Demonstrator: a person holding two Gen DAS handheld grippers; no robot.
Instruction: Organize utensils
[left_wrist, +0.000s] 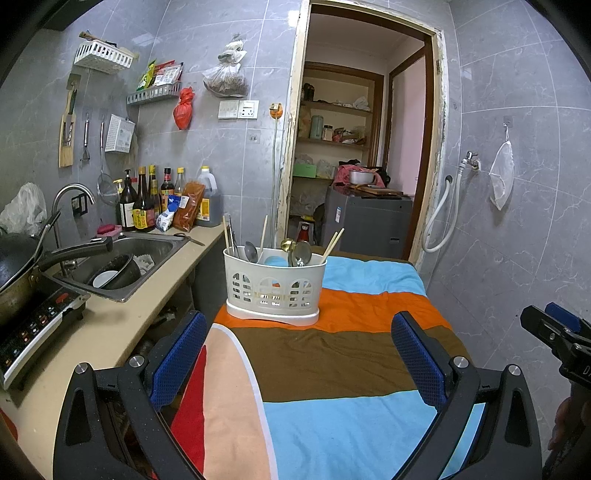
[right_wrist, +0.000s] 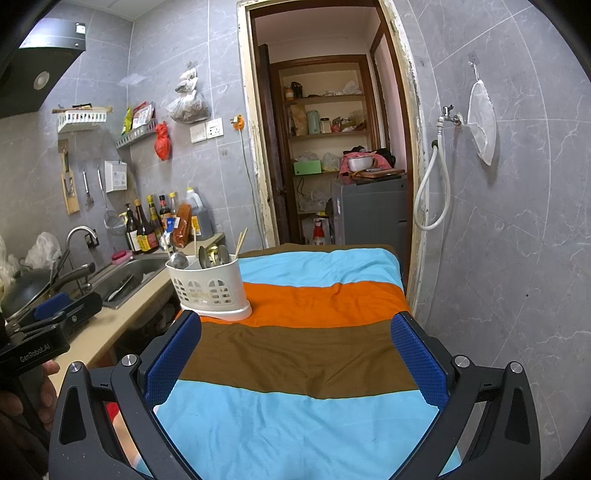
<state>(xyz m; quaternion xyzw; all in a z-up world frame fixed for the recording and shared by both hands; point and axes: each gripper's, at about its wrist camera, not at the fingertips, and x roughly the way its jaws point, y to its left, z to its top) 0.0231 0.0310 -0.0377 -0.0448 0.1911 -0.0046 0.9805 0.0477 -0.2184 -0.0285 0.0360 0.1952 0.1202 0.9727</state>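
**Utensil caddy ahead of both spread grippers**

Left wrist view: left gripper (left_wrist: 299, 363) is spread wide, empty. White caddy (left_wrist: 275, 284) stands upright straight ahead on striped cloth (left_wrist: 332, 354), chopsticks (left_wrist: 333, 240) and spoons (left_wrist: 301, 253) pointing up.

Right wrist view: right gripper (right_wrist: 295, 363) is likewise released; the caddy sits ahead-left. Only here, lettering on the other tool reads, probably, "GenRobot.AI".

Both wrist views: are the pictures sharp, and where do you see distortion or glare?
Left wrist view: sharp overall; fisheye bends the door frame and darkens the corners; the utensil holder is clear. Right wrist view: equally sharp; wall tiles curve near the edges; soft, even light, mild sheen on the sink, no strong glare.
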